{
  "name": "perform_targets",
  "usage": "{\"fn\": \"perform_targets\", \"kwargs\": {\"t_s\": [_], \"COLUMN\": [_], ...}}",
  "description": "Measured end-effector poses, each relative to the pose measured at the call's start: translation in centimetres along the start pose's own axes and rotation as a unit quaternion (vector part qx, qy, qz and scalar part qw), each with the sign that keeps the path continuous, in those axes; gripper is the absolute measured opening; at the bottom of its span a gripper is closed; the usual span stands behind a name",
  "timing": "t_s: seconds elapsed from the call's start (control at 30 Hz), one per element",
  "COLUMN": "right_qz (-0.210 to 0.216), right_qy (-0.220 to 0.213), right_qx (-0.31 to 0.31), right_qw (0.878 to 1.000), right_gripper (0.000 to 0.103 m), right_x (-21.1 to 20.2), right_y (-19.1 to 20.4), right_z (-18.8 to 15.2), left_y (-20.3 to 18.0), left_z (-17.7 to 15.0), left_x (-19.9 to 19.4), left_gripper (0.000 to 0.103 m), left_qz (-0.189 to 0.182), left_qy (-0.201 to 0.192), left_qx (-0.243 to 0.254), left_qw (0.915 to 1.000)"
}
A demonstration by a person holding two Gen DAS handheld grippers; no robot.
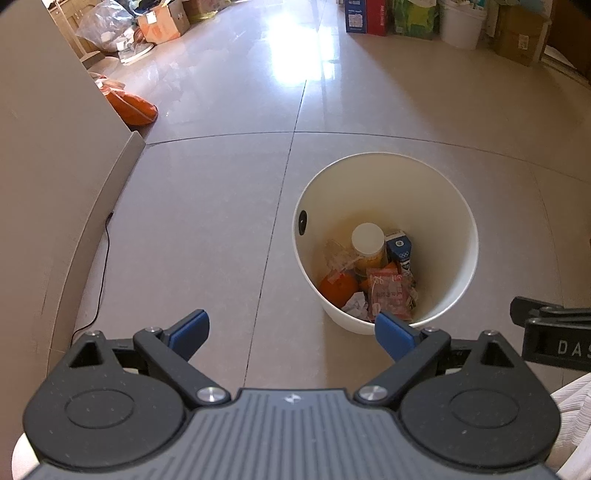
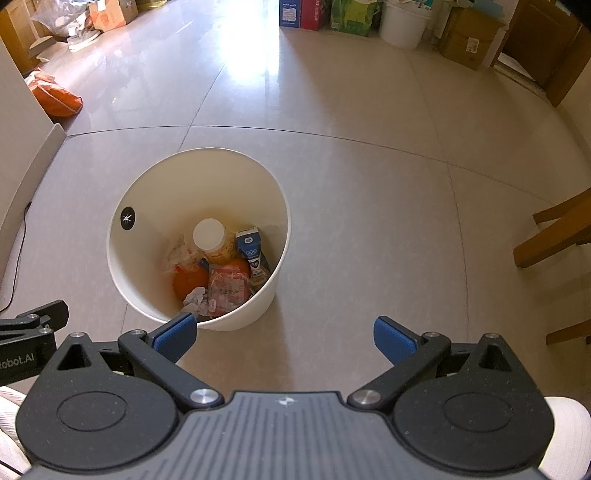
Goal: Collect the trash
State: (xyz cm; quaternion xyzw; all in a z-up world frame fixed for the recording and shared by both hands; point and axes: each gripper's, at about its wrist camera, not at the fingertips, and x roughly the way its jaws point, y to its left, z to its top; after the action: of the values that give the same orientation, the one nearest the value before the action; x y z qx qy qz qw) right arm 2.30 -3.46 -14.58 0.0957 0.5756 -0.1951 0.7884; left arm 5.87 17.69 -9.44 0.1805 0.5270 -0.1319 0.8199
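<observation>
A white round bin (image 1: 443, 206) stands on the tiled floor, seen also in the right wrist view as the bin (image 2: 155, 184). Inside lie a bottle with a white cap (image 1: 366, 238), a blue carton (image 1: 399, 248), an orange (image 1: 338, 288), a pink wrapper (image 1: 388, 291) and crumpled paper (image 1: 355, 306). My left gripper (image 1: 291, 334) is open and empty, above the floor just left of the bin. My right gripper (image 2: 284, 338) is open and empty too, near the bin's right side. Each gripper's body shows at the edge of the other's view.
A beige wall and a black cable (image 1: 103, 266) run along the left. An orange bag (image 1: 133, 107) lies by the wall. Boxes, bags and a white bucket (image 1: 461, 22) line the far side. Wooden chair legs (image 2: 554, 236) stand at the right.
</observation>
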Motion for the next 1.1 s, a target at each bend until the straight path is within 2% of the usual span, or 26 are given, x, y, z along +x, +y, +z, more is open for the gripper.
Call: {"fn": "perform_targets", "kwargs": {"t_s": [1.1], "right_qz": [0.015], "right_qy": [-0.004], "right_qx": [-0.001], "right_qw": [1.0], "right_gripper": [0.103], "right_x": [-0.78], "right_y": [-0.9], "right_z": [-0.16], "left_y": [-0.15], "left_z": [0.12], "left_x": [-0.44], "left_gripper": [0.096], "left_qz": [-0.002], "left_qy": [-0.001], "left_qx": [0.005], "left_qw": [1.0]}}
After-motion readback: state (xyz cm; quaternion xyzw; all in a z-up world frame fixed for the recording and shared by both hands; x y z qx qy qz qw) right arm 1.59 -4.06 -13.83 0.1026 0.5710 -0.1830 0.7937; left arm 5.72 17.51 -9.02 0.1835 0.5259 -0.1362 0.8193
